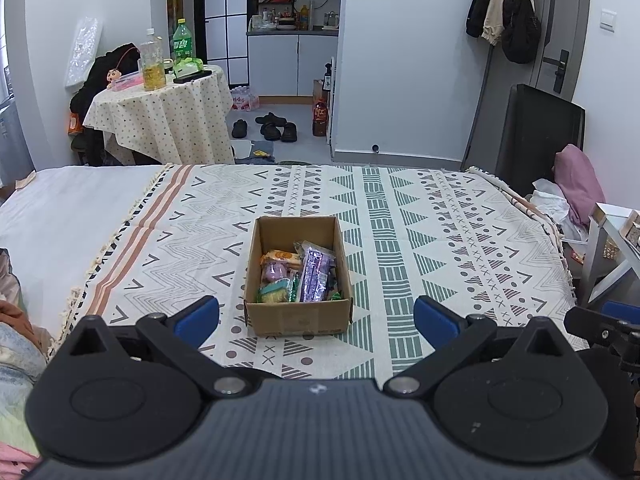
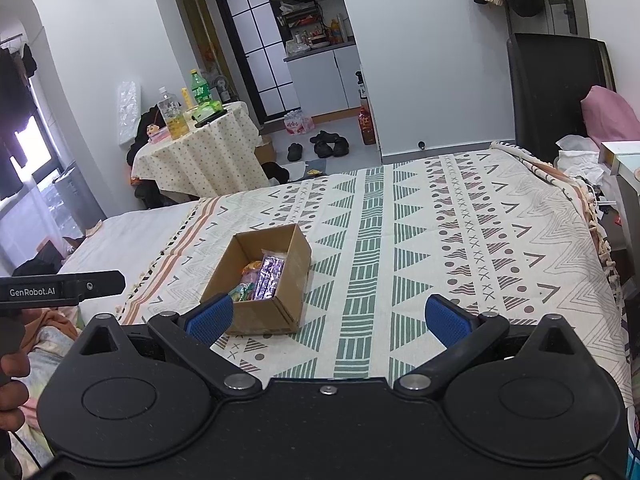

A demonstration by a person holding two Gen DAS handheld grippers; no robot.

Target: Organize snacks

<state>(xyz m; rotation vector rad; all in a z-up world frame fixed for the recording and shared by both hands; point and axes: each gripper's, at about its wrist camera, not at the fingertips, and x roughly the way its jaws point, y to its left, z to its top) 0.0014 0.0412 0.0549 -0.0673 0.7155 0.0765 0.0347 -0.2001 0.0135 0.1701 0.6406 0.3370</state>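
An open cardboard box (image 1: 297, 316) (image 2: 288, 264) stands on the patterned blanket (image 1: 460, 240) (image 2: 460, 240) of a bed. Inside lie several snack packets (image 1: 298, 274) (image 2: 262, 278): a purple wrapper, an orange one, a green one. My left gripper (image 1: 316, 318) hovers just in front of the box, open and holding nothing, its blue pads (image 1: 198, 320) spread wider than the box. My right gripper (image 2: 328, 320) is open too, nothing in it, to the right of the box with its left pad (image 2: 210, 318) overlapping the box's near corner in view.
A round table (image 1: 160, 116) (image 2: 200, 152) with bottles stands beyond the bed at left. Shoes (image 1: 272, 126) lie on the floor by the kitchen. A white side table (image 1: 612, 240) and pink pillow (image 1: 580, 180) sit at right. Clothes (image 1: 16, 344) pile at the bed's left. A hand (image 2: 12, 380) holds the left tool.
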